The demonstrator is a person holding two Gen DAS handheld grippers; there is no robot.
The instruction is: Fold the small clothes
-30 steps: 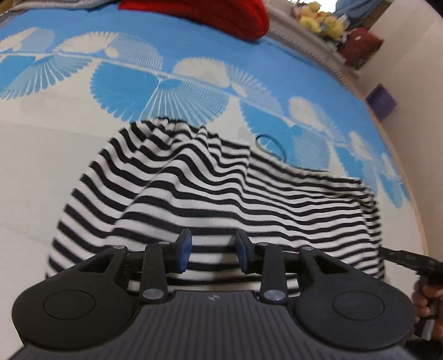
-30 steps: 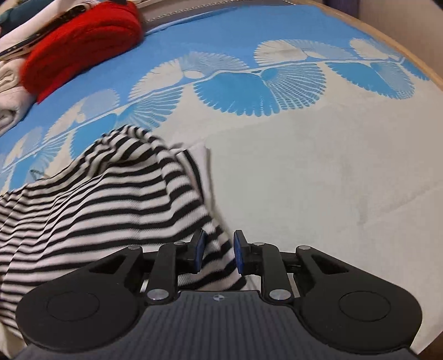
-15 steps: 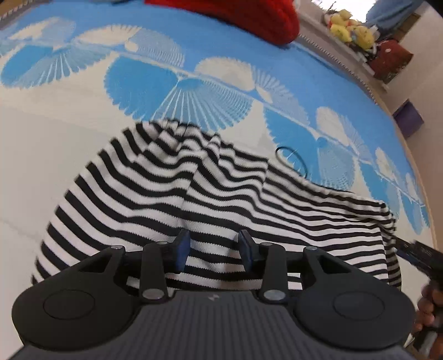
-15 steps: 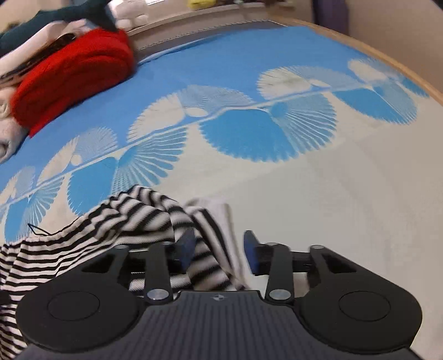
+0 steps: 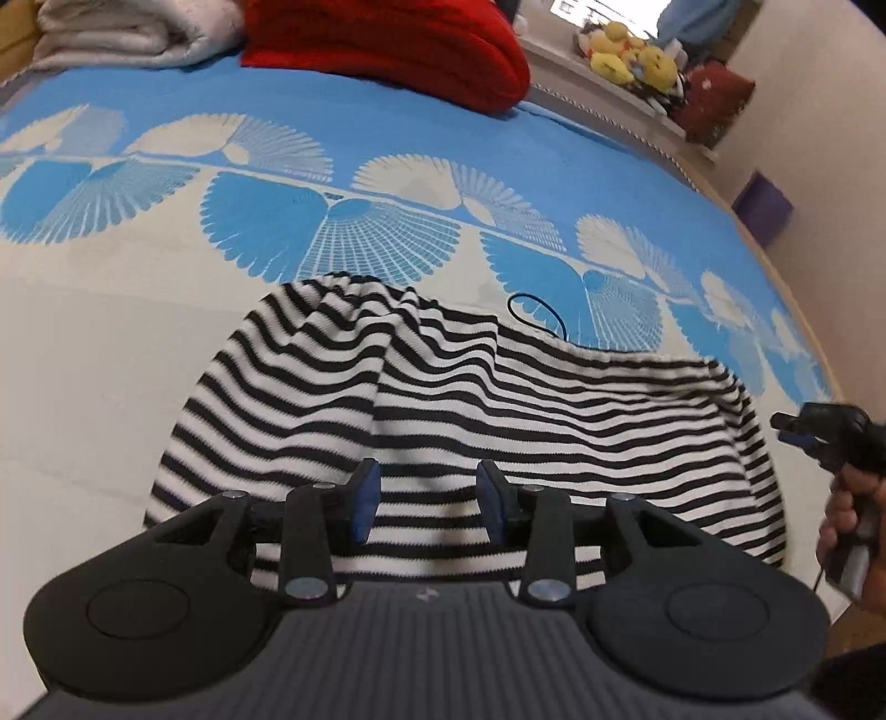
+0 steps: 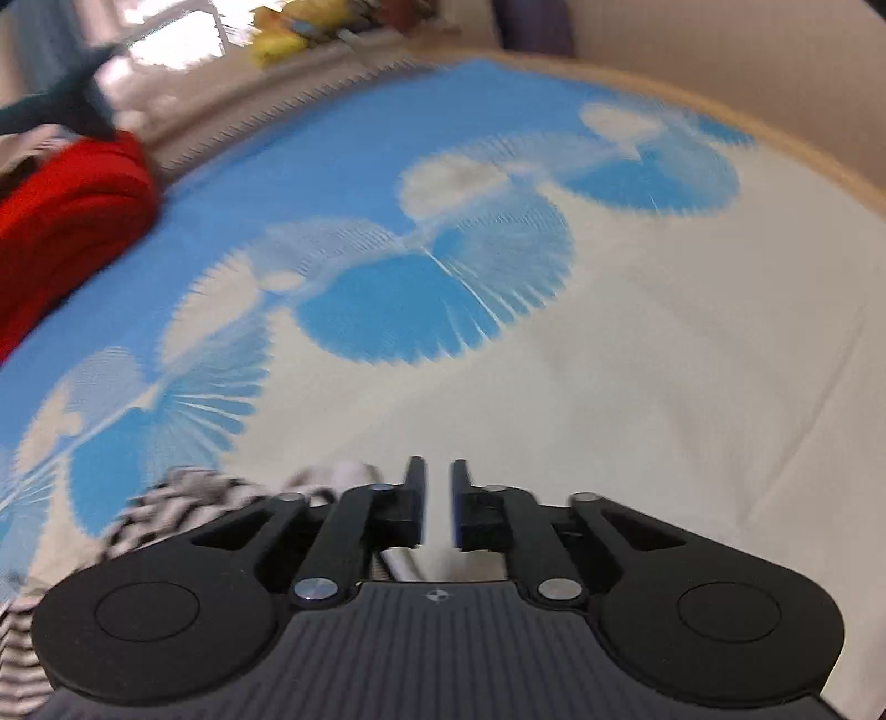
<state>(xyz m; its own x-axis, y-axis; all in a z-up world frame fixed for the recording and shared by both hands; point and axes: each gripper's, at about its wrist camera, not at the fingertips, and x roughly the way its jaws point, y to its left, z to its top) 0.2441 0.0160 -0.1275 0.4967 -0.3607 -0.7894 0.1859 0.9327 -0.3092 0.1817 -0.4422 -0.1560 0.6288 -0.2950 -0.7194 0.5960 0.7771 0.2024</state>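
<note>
A black-and-white striped garment [image 5: 443, 410] lies rumpled on the blue and white patterned bed cover [image 5: 266, 166]. My left gripper [image 5: 429, 498] is open, its fingers hovering just over the garment's near hem, holding nothing. My right gripper [image 6: 437, 498] has its jaws nearly closed with a narrow gap and nothing between them; it is lifted clear of the garment, whose blurred edge [image 6: 183, 493] shows at the lower left. The right gripper also shows in the left wrist view [image 5: 819, 432], at the garment's right edge.
A red knit item [image 5: 387, 44] and a folded white blanket [image 5: 127, 27] lie at the far side of the bed. Stuffed toys [image 5: 631, 55] sit on a ledge beyond. A thin black loop [image 5: 534, 313] lies by the garment's far edge. The bed's wooden rim [image 6: 775, 144] runs along the right.
My right gripper let go of the striped garment's corner, narrowed its jaws and pulled up and away to the right. My left gripper opened wider and stayed over the hem.
</note>
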